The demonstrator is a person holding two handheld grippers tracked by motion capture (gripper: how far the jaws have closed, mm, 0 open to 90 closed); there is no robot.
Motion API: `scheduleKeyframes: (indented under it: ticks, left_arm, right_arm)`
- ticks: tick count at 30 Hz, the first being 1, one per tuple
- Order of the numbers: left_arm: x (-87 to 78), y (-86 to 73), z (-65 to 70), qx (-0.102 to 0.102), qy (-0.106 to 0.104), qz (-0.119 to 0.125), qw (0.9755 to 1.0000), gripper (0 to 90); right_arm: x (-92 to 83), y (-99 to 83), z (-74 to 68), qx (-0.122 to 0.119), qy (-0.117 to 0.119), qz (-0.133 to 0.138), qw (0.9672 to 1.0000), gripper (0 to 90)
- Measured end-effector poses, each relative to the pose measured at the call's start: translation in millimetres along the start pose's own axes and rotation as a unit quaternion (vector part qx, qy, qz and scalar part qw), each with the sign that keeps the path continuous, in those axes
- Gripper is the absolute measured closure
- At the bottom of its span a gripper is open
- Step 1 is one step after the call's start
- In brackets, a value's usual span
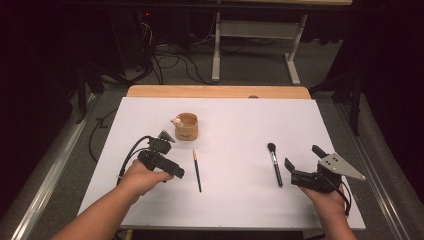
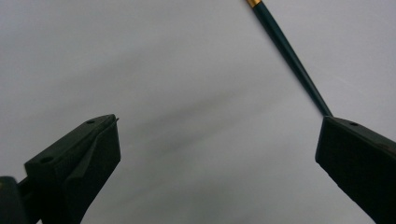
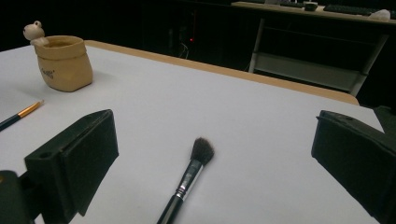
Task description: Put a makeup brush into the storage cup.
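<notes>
1. Two grippers sit over the white table (image 1: 225, 210), one in each hand, both near its near edge.
2. Left gripper (image 1: 170, 156) is held toward the near-left part of the table; its jaws stand wide apart and hold nothing.
3. Pencil (image 1: 197, 170) lies flat just to the right of the left gripper, running roughly from the far side toward the near edge, apart from the jaws in the high view.
4. In the left gripper view the pencil (image 2: 289, 56) slants down from the top edge and its lower end passes behind the tip of the jaw on the right of that view; whether it touches that jaw I cannot tell. It does not lie in the gap between the jaws.
5. Right gripper (image 1: 303, 164) is held toward the near-right corner, jaws also wide apart and empty.
6. Brush (image 1: 274, 163) lies flat just left of the right gripper, bristles toward the far edge, handle toward the near edge.
7. In the right gripper view the brush (image 3: 189, 179) lies on the table in the gap between the two jaws, touching neither.
8. Cup (image 1: 186, 126), tan with a small figure on its rim, stands upright left of the table's middle, beyond the left gripper and the pencil's far end.
</notes>
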State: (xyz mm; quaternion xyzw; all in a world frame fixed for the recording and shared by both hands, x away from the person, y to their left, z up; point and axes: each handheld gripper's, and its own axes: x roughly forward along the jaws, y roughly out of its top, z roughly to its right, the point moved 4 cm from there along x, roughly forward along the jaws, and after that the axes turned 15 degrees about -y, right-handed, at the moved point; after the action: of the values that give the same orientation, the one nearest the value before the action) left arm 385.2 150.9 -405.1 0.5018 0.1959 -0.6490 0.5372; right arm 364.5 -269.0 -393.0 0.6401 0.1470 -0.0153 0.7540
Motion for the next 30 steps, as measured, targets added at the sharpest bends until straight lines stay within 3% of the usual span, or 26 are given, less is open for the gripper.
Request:
scheduleKeyframes:
  ticks: [15,30]
  left_arm:
    - [8.9,12.1,20.4,0.01,-0.023,0.009,0.9996,0.8]
    - [31.0,23.5,44.6,0.024,-0.028,0.001,0.9993,1.1]
  right_arm:
    - [1.3,-0.9,-0.8,-0.003,-0.002,-0.004,1.0,2.2]
    - [-0.2,-0.6,0.6,0.003,-0.001,-0.004,1.0,2.2]
